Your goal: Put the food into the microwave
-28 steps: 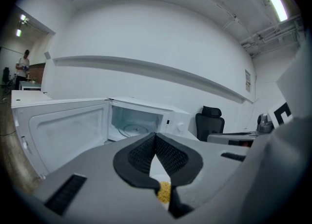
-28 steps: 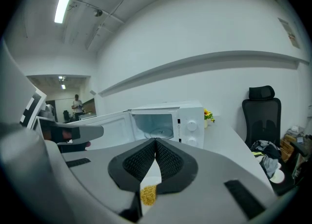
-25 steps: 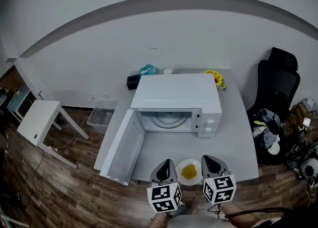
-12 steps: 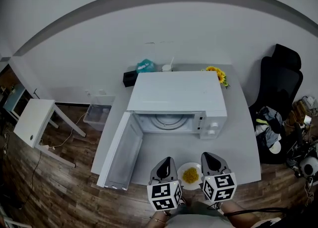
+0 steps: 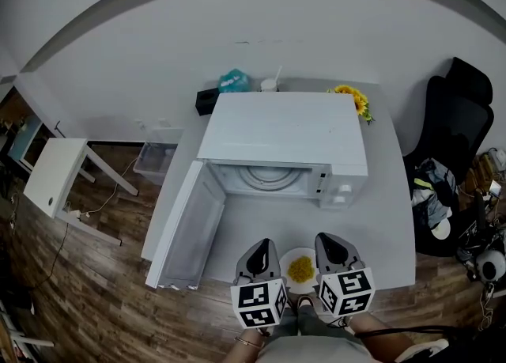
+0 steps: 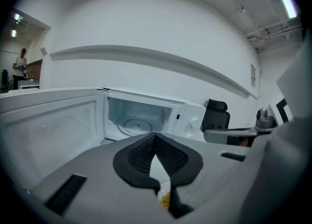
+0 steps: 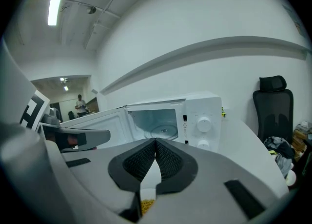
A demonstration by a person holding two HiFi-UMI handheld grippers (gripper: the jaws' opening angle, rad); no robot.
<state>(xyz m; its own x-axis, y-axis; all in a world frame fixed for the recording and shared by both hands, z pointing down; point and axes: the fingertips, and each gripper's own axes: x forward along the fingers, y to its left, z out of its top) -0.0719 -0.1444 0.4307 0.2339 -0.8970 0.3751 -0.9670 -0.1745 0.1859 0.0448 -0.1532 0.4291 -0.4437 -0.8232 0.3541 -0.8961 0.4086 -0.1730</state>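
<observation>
A white microwave (image 5: 285,140) stands on the grey table (image 5: 387,227). Its door (image 5: 186,227) is swung wide to the left and the glass turntable (image 5: 265,179) is bare. A small white plate (image 5: 289,259) of yellow food (image 5: 300,270) rests at the table's near edge. My left gripper (image 5: 261,244) and right gripper (image 5: 330,239) flank the plate, both pointing at the microwave. Both are shut, their pads meeting at the tips (image 6: 155,134) (image 7: 155,141) with nothing pinched between them. Below each pair of jaws a sliver of the food (image 6: 165,199) (image 7: 146,203) shows.
Sunflowers (image 5: 352,100), a cup (image 5: 270,85), a teal item (image 5: 233,81) and a black box (image 5: 207,100) sit behind the microwave. A black chair (image 5: 466,116) stands on the right. On the floor at the left are a small white table (image 5: 55,175) and a clear bin (image 5: 154,162).
The head view has shifted so the microwave looks closer and larger. Both grippers have edged forward beside the plate and stay shut. The plate still lies at the table's near edge.
</observation>
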